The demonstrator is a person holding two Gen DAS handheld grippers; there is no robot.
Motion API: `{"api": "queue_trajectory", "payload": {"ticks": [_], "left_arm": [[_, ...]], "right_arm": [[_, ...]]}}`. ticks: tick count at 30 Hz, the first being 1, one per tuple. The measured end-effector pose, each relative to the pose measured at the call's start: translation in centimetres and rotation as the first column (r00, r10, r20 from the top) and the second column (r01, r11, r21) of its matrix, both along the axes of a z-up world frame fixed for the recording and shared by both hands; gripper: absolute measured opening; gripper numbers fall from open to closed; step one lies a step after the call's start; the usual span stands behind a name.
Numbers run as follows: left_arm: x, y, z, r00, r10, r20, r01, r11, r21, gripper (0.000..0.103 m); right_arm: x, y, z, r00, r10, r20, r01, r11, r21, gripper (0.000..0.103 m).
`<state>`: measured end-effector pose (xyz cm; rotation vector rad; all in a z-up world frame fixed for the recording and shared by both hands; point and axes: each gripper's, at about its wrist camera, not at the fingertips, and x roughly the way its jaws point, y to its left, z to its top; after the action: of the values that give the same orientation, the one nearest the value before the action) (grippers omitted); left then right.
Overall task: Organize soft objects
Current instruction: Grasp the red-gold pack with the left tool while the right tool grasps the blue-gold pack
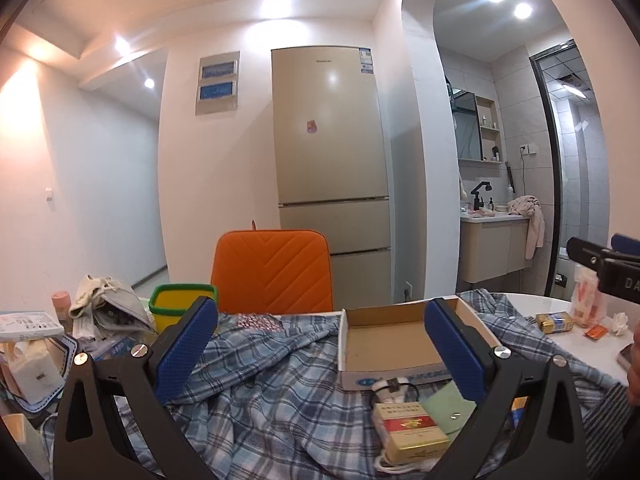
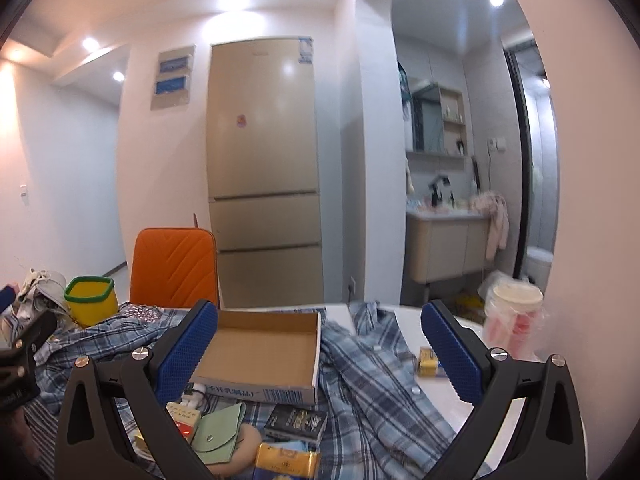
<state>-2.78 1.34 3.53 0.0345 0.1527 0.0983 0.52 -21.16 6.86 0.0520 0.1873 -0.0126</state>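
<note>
Hovering above a cluttered table [image 2: 440,392], the left gripper [image 1: 320,344] and the right gripper [image 2: 320,344] both stand with their blue-padded fingers spread wide and nothing between them. A crumpled blue plaid shirt [image 1: 276,380] lies spread over most of the table, running under both tools and out to the right across the white top. On the shirt sits an open, shallow box [image 2: 264,354], empty as far as its floor shows. Just in front of the box, on the cloth, lie a red and gold pack [image 1: 412,428], a white cable [image 1: 390,386], a green pouch [image 2: 218,432], a dark pack [image 2: 296,422] and a yellow pack [image 2: 286,462]. At the left rear stands a yellow bin [image 2: 90,300] with a green rim, beside a heap of grey cloth [image 1: 106,306]. An orange chair back [image 1: 274,272] rises behind the table, with a fridge [image 1: 332,152] against the wall beyond it. On the bare right side of the table stand a bagged cup [image 2: 514,316] and a small gold packet [image 1: 556,322]. The right gripper's black body juts in at the right edge of the left wrist view.
</note>
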Motion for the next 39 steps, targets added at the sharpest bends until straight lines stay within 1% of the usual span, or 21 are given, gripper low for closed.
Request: {"api": "queue_trajectory", "payload": {"ticks": [2, 3, 4, 6, 7, 10, 13, 15, 18, 19, 22, 24, 25, 26, 27, 28, 32, 34, 37, 39], "left_arm": [[0.3, -0.5, 0.4, 0.999, 0.000, -0.046, 0.000, 1.000, -0.006, 0.103], [0.5, -0.8, 0.5, 0.997, 0.005, -0.074, -0.005, 1.000, -0.002, 0.103], [0.7, -1.0, 0.5, 0.995, 0.008, -0.103, -0.007, 1.000, 0.002, 0.103], [0.9, -1.3, 0.1, 0.988, -0.004, -0.152, 0.003, 1.000, -0.008, 0.103], [1.0, -1.3, -0.2, 0.985, -0.013, -0.174, 0.010, 1.000, -0.016, 0.103], [1.6, -1.3, -1.6, 0.970, -0.062, -0.237, 0.051, 0.997, -0.051, 0.103], [2.5, -1.4, -3.0, 0.949, -0.102, -0.298, 0.083, 0.994, -0.075, 0.103], [2.9, -1.4, -3.8, 0.936, -0.125, -0.330, 0.099, 0.991, -0.093, 0.100], [3.4, -1.6, -4.6, 0.922, -0.124, -0.366, 0.097, 0.991, -0.090, 0.100], [3.5, -1.7, -4.8, 0.919, -0.124, -0.374, 0.098, 0.991, -0.088, 0.100], [3.7, -2.0, -5.3, 0.909, -0.126, -0.398, 0.103, 0.992, -0.079, 0.100], [3.7, -2.2, -5.4, 0.907, -0.124, -0.404, 0.104, 0.992, -0.069, 0.100], [3.8, -2.2, -5.4, 0.907, -0.123, -0.404, 0.105, 0.992, -0.065, 0.100], [3.8, -2.3, -5.4, 0.907, -0.121, -0.404, 0.105, 0.993, -0.061, 0.100], [3.8, -2.3, -5.4, 0.907, -0.119, -0.405, 0.104, 0.993, -0.058, 0.100], [3.8, -2.3, -5.4, 0.906, -0.116, -0.407, 0.103, 0.993, -0.055, 0.100], [4.1, -2.4, -5.5, 0.902, -0.109, -0.418, 0.101, 0.994, -0.041, 0.099], [4.2, -2.6, -5.4, 0.901, -0.104, -0.422, 0.102, 0.994, -0.027, 0.096], [4.6, -3.1, -5.2, 0.896, -0.100, -0.433, 0.104, 0.994, -0.013, 0.096], [5.2, -3.5, -5.2, 0.887, -0.109, -0.449, 0.113, 0.993, -0.019, 0.096]], "right_arm": [[0.5, -0.1, 0.5, 0.996, 0.003, -0.094, -0.001, 1.000, 0.024, 0.103], [0.9, -0.2, 0.4, 0.987, 0.038, -0.154, -0.031, 0.998, 0.050, 0.103], [1.2, -0.3, 0.0, 0.976, 0.074, -0.204, -0.060, 0.995, 0.076, 0.103], [1.8, -0.5, -1.1, 0.951, 0.111, -0.288, -0.083, 0.991, 0.107, 0.103], [2.1, -0.5, -1.8, 0.941, 0.119, -0.316, -0.088, 0.990, 0.113, 0.103], [3.3, -0.3, -4.2, 0.898, 0.138, -0.418, -0.103, 0.989, 0.106, 0.098], [4.4, 0.1, -6.4, 0.864, 0.133, -0.486, -0.101, 0.991, 0.091, 0.092], [5.3, 0.4, -8.1, 0.826, 0.138, -0.546, -0.105, 0.990, 0.092, 0.084], [6.2, 0.9, -10.3, 0.770, 0.152, -0.620, -0.111, 0.988, 0.104, 0.080], [6.4, 1.0, -10.9, 0.757, 0.157, -0.635, -0.113, 0.988, 0.109, 0.080], [6.8, 1.4, -12.0, 0.729, 0.163, -0.665, -0.118, 0.987, 0.113, 0.078], [6.8, 1.6, -12.7, 0.715, 0.170, -0.678, -0.124, 0.985, 0.117, 0.073], [6.8, 1.7, -12.8, 0.713, 0.170, -0.680, -0.125, 0.985, 0.115, 0.068], [6.9, 1.9, -13.0, 0.703, 0.167, -0.691, -0.131, 0.986, 0.104, 0.058], [7.0, 2.1, -13.2, 0.693, 0.169, -0.701, -0.138, 0.985, 0.101, 0.058], [7.0, 2.1, -13.2, 0.692, 0.172, -0.701, -0.141, 0.985, 0.103, 0.058], [6.7, 2.0, -12.6, 0.714, 0.180, -0.677, -0.141, 0.984, 0.112, 0.057], [6.4, 1.5, -12.0, 0.740, 0.173, -0.650, -0.129, 0.985, 0.115, 0.057], [6.1, 0.9, -11.0, 0.780, 0.162, -0.605, -0.112, 0.986, 0.120, 0.057], [5.8, 0.2, -10.2, 0.810, 0.147, -0.567, -0.091, 0.988, 0.126, 0.057]]}}
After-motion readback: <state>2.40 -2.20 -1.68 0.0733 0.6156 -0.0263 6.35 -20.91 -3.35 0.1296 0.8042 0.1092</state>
